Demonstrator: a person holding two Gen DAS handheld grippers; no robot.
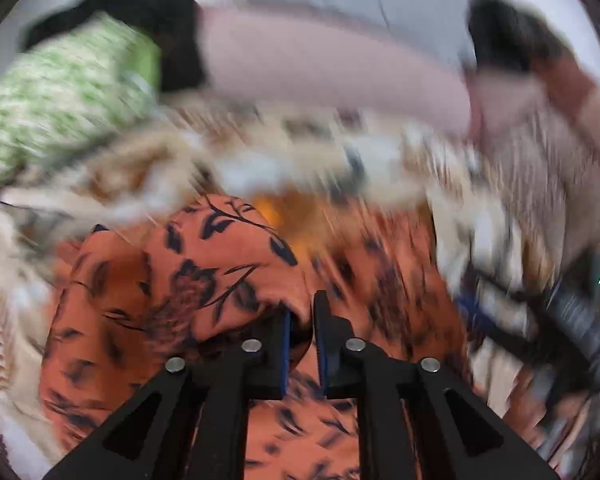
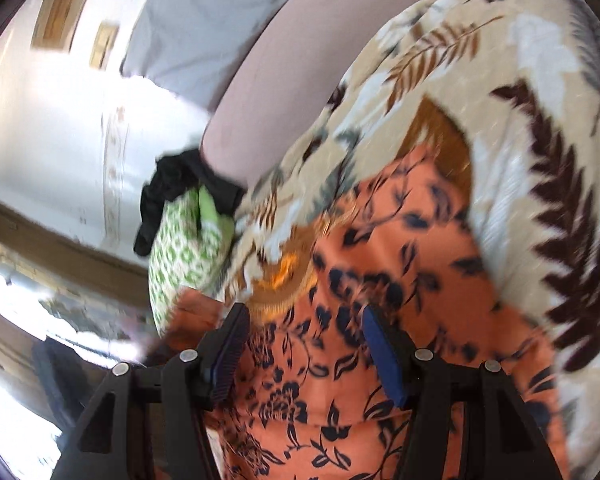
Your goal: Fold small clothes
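An orange garment with a dark floral print (image 1: 204, 280) lies bunched on a beige leaf-print blanket (image 1: 112, 168). My left gripper (image 1: 303, 312) is shut on a fold of it, and the cloth rises in a hump just left of the jaws. In the right wrist view the same orange garment (image 2: 400, 264) spreads flat over the blanket (image 2: 540, 128). My right gripper (image 2: 304, 320) hovers over it, open, its blue pads (image 2: 384, 352) wide apart and gripping nothing. The left wrist view is heavily blurred.
A green-and-white patterned cloth (image 2: 180, 248) and a black garment (image 2: 172, 188) lie at the blanket's far edge, also seen as green cloth (image 1: 68, 88) in the left view. A pink sheet (image 2: 268, 92) and grey fabric (image 2: 204, 28) lie beyond. A white wall (image 2: 40, 120) stands behind.
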